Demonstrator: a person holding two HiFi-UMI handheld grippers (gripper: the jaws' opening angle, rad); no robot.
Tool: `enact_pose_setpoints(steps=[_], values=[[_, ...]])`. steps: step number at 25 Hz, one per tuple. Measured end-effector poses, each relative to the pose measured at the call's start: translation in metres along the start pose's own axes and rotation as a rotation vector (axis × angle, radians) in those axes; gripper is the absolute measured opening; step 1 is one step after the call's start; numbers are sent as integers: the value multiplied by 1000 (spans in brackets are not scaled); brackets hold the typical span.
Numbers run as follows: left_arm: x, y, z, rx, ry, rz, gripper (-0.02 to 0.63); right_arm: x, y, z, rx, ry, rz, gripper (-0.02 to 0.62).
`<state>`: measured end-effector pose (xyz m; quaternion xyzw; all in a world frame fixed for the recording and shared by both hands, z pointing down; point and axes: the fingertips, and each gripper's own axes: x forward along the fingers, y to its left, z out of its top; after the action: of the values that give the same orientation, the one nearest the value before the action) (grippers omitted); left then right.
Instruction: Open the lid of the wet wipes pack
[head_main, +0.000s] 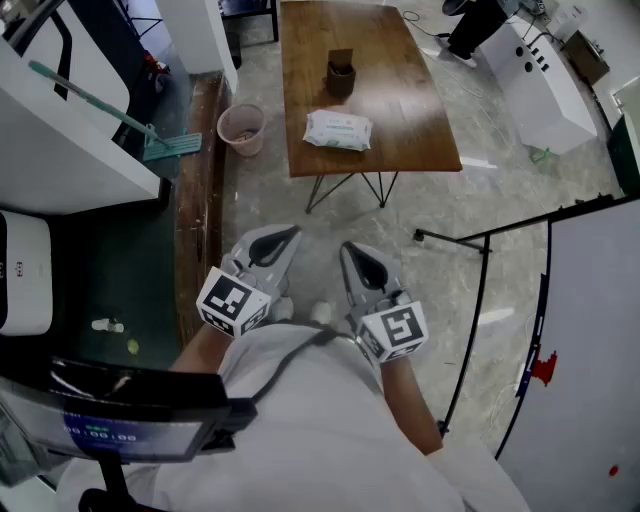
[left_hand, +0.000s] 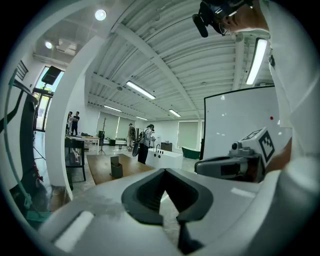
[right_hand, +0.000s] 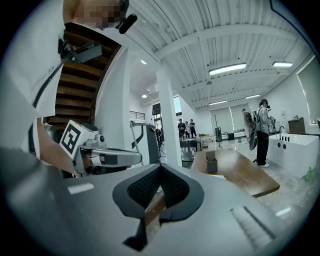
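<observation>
Wipes pack (head_main: 338, 130): soft white pouch, flat on the wood table (head_main: 405, 130) near its front edge. It's well apart from the left hand-held gripper (head_main: 288, 235) & right hand-held gripper (head_main: 351, 250), both held by the body, so prob. not started. Left gripper view: dark ribbed pads (left_hand: 150, 192) together, empty. Right gripper view: jaws together too, nothing between.

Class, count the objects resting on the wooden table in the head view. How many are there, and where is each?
2. A white wet wipes pack lies by the near edge of the table; a small dark container stands beyond it, mid-table.
</observation>
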<state>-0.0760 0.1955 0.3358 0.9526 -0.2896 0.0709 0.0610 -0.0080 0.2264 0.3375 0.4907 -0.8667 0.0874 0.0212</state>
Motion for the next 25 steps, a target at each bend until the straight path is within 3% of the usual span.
enact_pose_setpoints(steps=[16, 25], values=[[-7, 1, -7, 15, 16, -13, 8, -3, 1, 1, 52, -25, -17, 9], [-18, 5, -15, -17, 13, -32, 6, -7, 5, -4, 110, -40, -47, 9]])
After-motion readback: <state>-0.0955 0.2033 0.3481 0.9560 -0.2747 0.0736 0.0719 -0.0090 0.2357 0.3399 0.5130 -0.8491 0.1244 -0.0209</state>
